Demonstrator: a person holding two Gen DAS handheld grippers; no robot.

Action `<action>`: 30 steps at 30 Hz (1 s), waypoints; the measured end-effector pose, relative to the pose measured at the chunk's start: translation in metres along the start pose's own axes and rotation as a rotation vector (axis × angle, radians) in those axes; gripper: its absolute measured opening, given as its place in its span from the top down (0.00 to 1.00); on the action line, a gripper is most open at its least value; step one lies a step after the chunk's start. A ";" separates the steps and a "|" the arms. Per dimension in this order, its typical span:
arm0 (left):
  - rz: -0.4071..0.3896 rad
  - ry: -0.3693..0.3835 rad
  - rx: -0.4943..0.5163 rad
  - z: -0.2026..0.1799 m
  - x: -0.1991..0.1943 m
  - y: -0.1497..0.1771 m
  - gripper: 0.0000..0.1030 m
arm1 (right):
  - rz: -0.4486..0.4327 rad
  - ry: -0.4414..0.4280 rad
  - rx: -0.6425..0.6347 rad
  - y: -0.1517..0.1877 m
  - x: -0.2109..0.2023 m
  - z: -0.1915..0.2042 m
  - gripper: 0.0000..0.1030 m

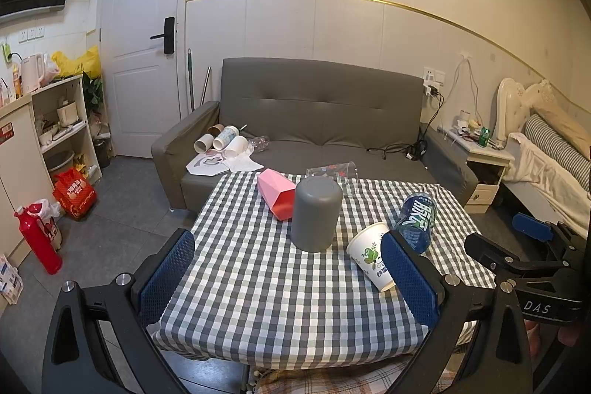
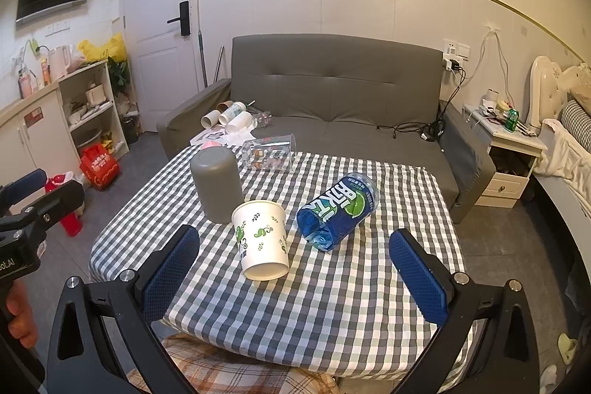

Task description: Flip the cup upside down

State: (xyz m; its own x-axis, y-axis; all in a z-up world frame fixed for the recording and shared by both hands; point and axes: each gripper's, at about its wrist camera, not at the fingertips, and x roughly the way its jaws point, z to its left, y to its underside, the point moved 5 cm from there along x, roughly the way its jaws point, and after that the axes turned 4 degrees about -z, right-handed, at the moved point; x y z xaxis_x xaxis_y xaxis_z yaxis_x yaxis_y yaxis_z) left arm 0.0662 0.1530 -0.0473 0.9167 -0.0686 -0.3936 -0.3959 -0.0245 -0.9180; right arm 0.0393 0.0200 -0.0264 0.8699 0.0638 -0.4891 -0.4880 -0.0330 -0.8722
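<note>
A grey cup stands upside down near the middle of the checked table; it also shows in the right wrist view. A white paper cup with green leaves lies tilted on the cloth. A blue cup lies on its side. A pink cup and a clear glass lie on their sides at the far edge. My left gripper is open and empty above the near edge. My right gripper is open and empty, facing the white cup.
A grey sofa with several paper cups stands behind the table. A shelf unit and a red bottle are at the left. A nightstand and a bed are at the right.
</note>
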 end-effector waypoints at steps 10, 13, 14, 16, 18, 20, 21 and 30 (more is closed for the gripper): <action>0.003 0.007 -0.002 0.000 0.000 0.000 0.00 | 0.001 -0.002 -0.001 0.000 0.001 0.000 0.00; 0.003 0.007 -0.004 0.000 0.000 0.000 0.00 | 0.002 -0.002 -0.002 0.000 0.001 0.000 0.00; 0.003 0.008 -0.004 0.000 0.000 0.000 0.00 | 0.002 -0.002 -0.002 0.000 0.001 0.000 0.00; 0.003 0.008 -0.004 0.000 0.000 0.000 0.00 | 0.002 -0.001 -0.002 0.000 0.001 0.000 0.00; 0.003 0.008 -0.004 0.000 0.000 0.000 0.00 | 0.002 -0.002 -0.002 0.000 0.001 0.000 0.00; 0.003 0.008 -0.004 0.000 0.000 0.000 0.00 | 0.001 0.000 -0.002 0.000 0.001 0.000 0.00; 0.003 0.008 -0.003 0.000 0.000 0.000 0.00 | -0.002 0.003 -0.002 0.000 0.001 0.000 0.00; -0.005 0.007 0.002 0.001 -0.001 -0.001 0.00 | -0.010 0.005 -0.002 0.000 0.001 -0.001 0.00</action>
State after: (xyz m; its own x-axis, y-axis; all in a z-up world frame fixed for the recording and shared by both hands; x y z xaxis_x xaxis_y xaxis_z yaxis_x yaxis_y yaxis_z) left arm 0.0657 0.1536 -0.0456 0.9184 -0.0750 -0.3884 -0.3910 -0.0233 -0.9201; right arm 0.0397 0.0186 -0.0270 0.8753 0.0595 -0.4800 -0.4787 -0.0344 -0.8773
